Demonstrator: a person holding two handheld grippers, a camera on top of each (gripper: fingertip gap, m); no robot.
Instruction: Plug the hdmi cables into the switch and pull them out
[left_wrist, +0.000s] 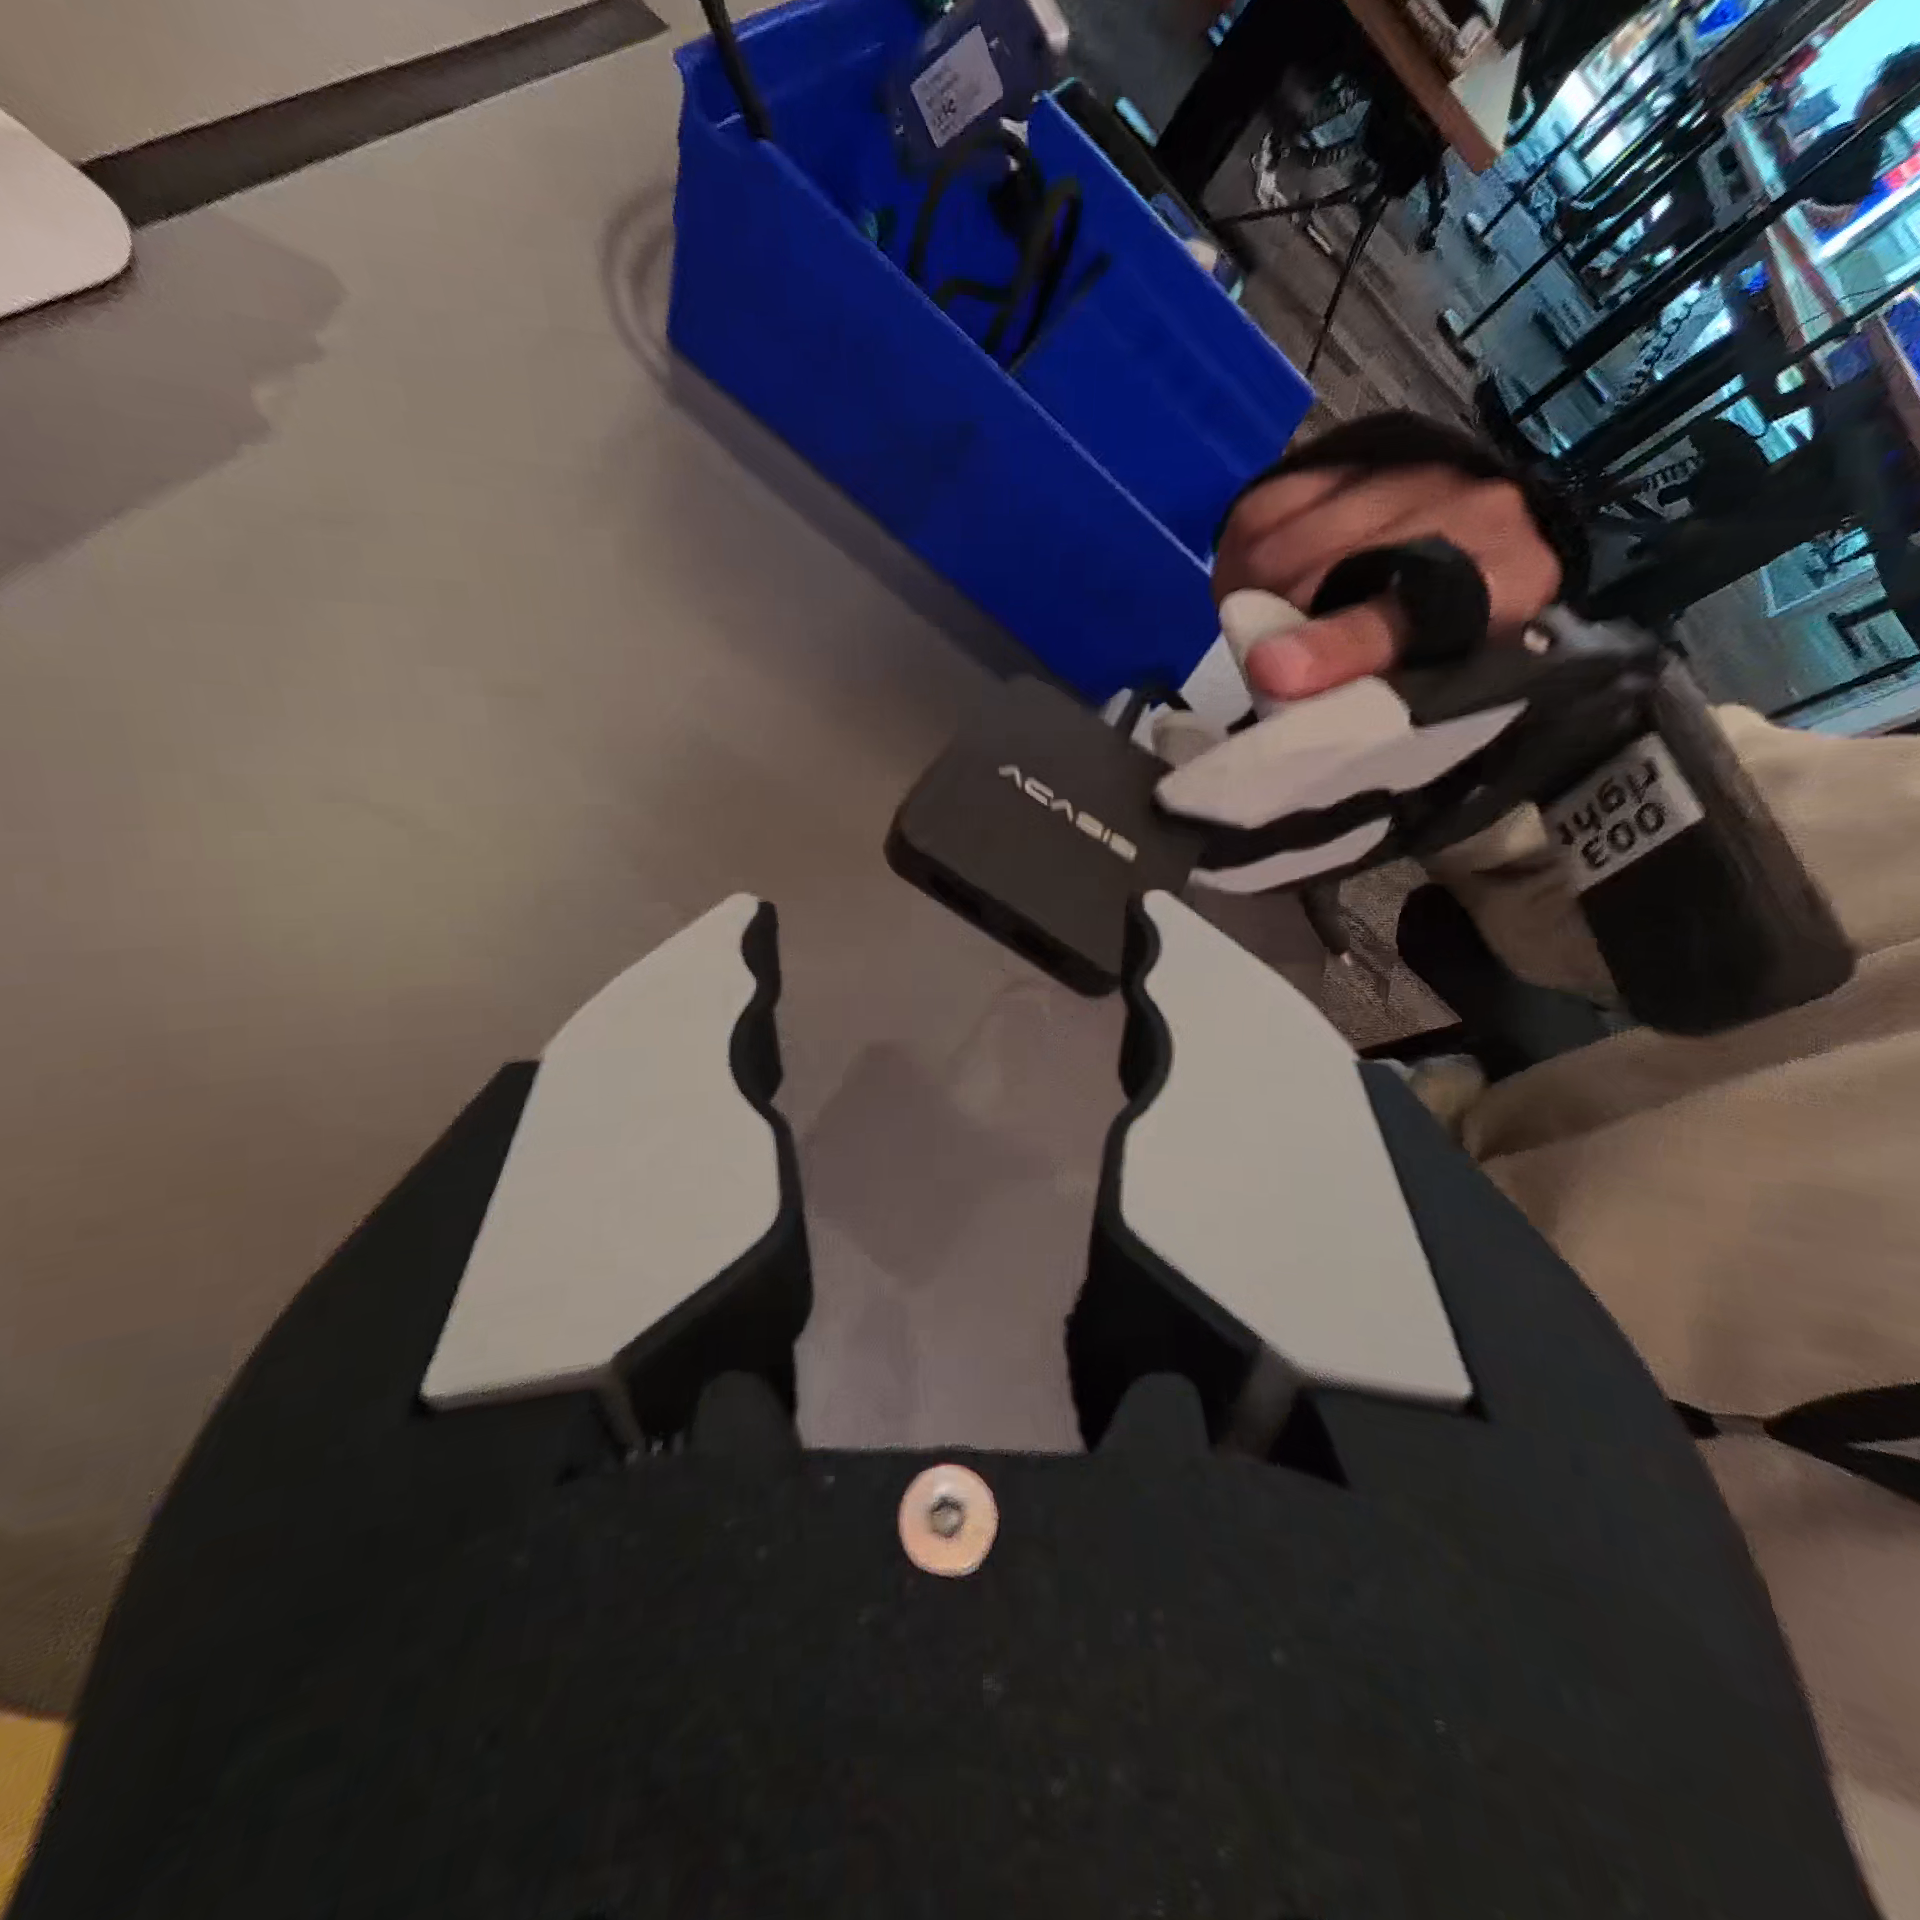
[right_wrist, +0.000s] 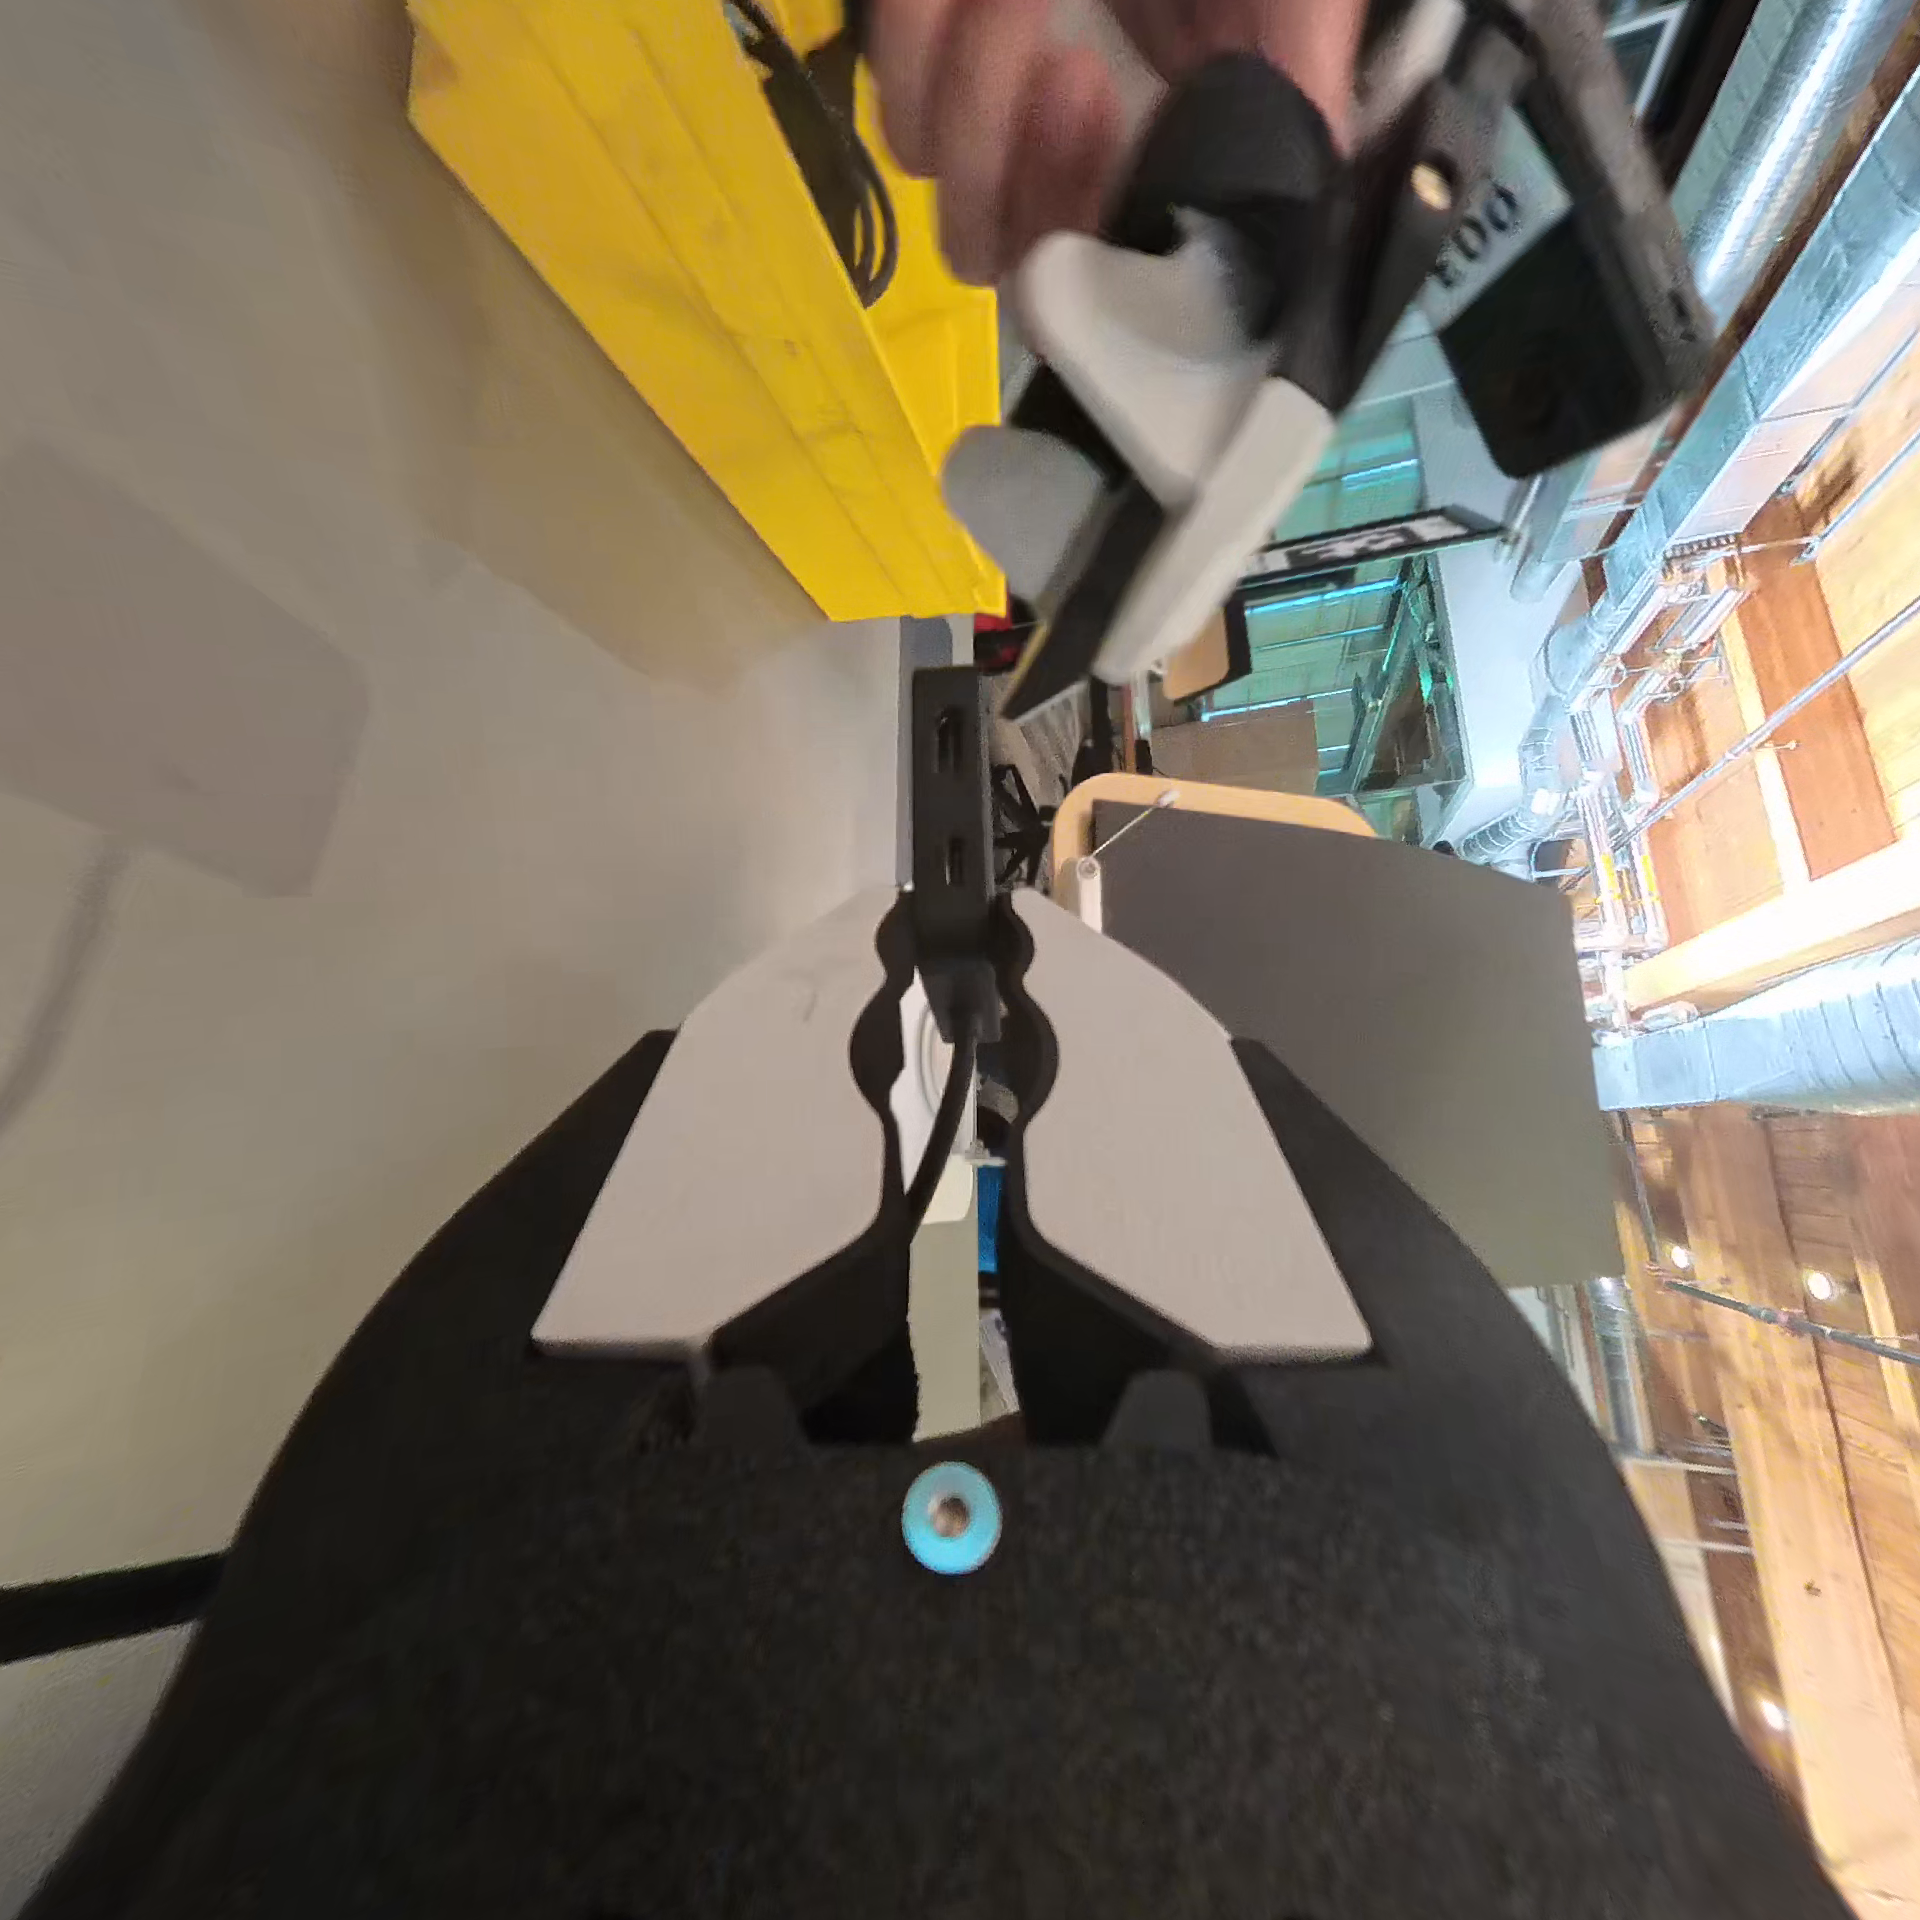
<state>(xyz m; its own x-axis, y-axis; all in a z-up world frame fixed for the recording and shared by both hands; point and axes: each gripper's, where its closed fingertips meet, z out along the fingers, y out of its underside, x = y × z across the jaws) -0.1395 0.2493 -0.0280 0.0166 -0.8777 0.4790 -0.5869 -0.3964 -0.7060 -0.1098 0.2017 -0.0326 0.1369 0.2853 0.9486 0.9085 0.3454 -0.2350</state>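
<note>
The switch (left_wrist: 1029, 831) is a small flat black box held a little above the grey table (left_wrist: 416, 779). My right gripper (left_wrist: 1184, 842) is shut on its right end. In the right wrist view the right gripper (right_wrist: 951, 925) clamps the switch (right_wrist: 948, 790) edge-on, with a black cable (right_wrist: 940, 1132) plugged into its near end and empty ports showing on its side. My left gripper (left_wrist: 951, 935) is open and empty, its tips just short of the switch's near ported side. It also shows blurred in the right wrist view (right_wrist: 1060, 582).
A blue bin (left_wrist: 935, 436) with black cables stands on the table behind the switch. A yellow bin (right_wrist: 707, 343) with black cables lies to the left. A white object (left_wrist: 42, 229) sits at the far left. The table edge and the person's beige clothing (left_wrist: 1662, 1195) are on the right. The left tips stand about 35 cm off the white object (left_wrist: 42, 229).
</note>
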